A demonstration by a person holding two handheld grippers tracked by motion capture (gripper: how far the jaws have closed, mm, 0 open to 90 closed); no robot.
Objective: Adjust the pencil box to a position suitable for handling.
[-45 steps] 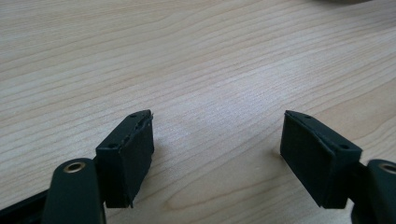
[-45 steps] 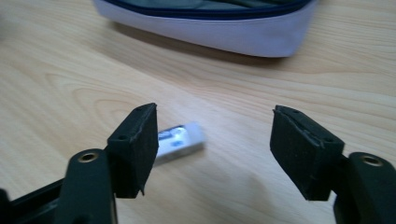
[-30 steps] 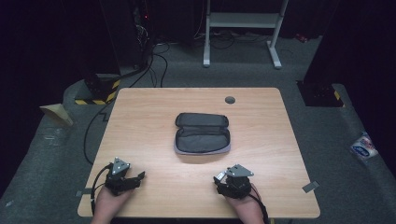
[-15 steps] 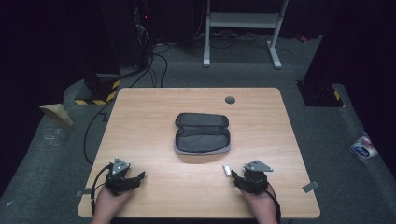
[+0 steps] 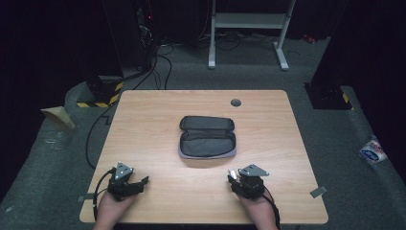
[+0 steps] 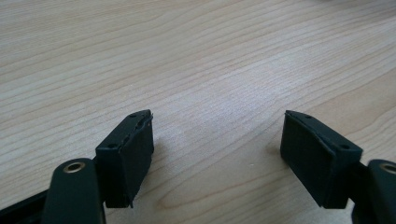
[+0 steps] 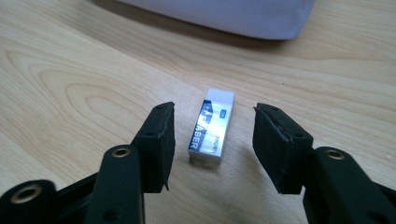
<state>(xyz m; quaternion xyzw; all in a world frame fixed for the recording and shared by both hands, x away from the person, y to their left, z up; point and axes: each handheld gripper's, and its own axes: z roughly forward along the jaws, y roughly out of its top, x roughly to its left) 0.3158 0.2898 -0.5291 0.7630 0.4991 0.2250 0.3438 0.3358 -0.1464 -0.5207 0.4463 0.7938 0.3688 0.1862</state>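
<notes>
A white eraser with a blue printed sleeve [image 7: 212, 126] lies flat on the wooden table [image 5: 158, 120], also seen as a small white block, the eraser [image 5: 232, 173]. My right gripper [image 7: 214, 140] is open, its jaws either side of the eraser without touching it; near the front edge sits this right gripper [image 5: 238, 179]. An open grey pencil case [image 5: 207, 136] lies at the table's middle, its pale edge [image 7: 224, 14] just beyond the eraser. My left gripper [image 6: 217, 149] is open over bare wood, resting front left as the left gripper [image 5: 139, 183].
A dark round grommet [image 5: 235, 102] sits near the table's far edge. Floor around the table holds cables [image 5: 158, 57], a white frame stand [image 5: 249, 28] and a crumpled packet [image 5: 372, 149] at the right.
My right gripper swung out to the right, then came back left so its jaws now flank the eraser. The eraser, the case and the left gripper have stayed put.
</notes>
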